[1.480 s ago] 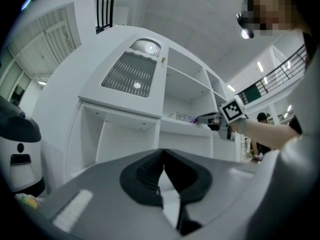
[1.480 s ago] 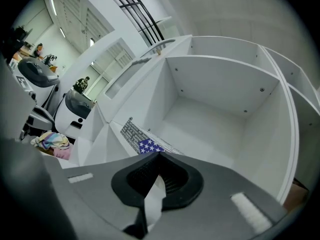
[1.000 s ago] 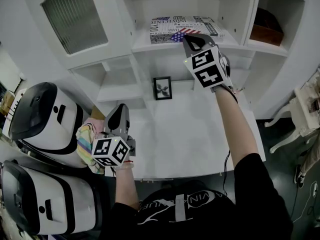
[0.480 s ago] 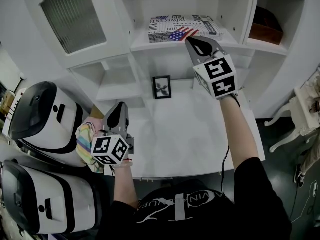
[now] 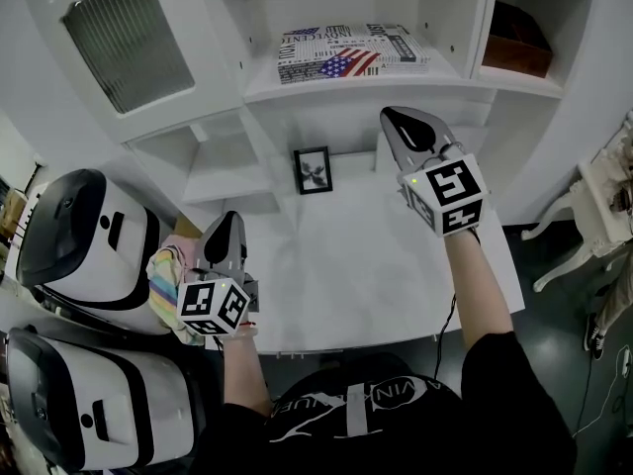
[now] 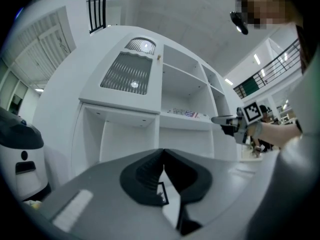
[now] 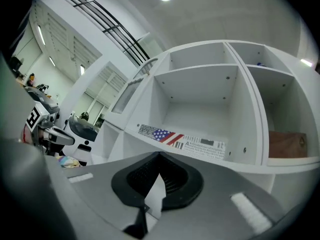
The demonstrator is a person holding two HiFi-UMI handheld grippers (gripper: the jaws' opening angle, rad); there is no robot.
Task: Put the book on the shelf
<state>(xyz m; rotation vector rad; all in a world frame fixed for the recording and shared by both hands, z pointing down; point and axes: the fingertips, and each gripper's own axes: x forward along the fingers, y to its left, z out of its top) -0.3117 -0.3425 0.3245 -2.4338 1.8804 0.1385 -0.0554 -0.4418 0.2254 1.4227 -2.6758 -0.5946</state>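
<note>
The book (image 5: 351,54), its cover printed with newsprint and a flag, lies flat on the white shelf (image 5: 297,89) with nothing touching it. My right gripper (image 5: 391,115) hangs below and in front of the shelf edge, shut and empty. From the right gripper view the book (image 7: 182,140) lies beyond the closed jaw tips (image 7: 159,156). My left gripper (image 5: 226,218) is held low at the desk's left edge, shut with nothing in it. In the left gripper view the book (image 6: 187,113) shows small on the shelf, with the right gripper (image 6: 222,120) near it.
A small framed picture (image 5: 312,170) stands at the back of the white desk (image 5: 356,265). A brown box (image 5: 517,52) fills the right compartment. Two white machines (image 5: 79,236) (image 5: 89,404) and a colourful cloth (image 5: 168,275) sit at my left. A cabinet door (image 5: 129,43) is upper left.
My right gripper has drawn back from the book, down and away from the shelf. The book stays lying on the shelf. The left gripper has hardly moved.
</note>
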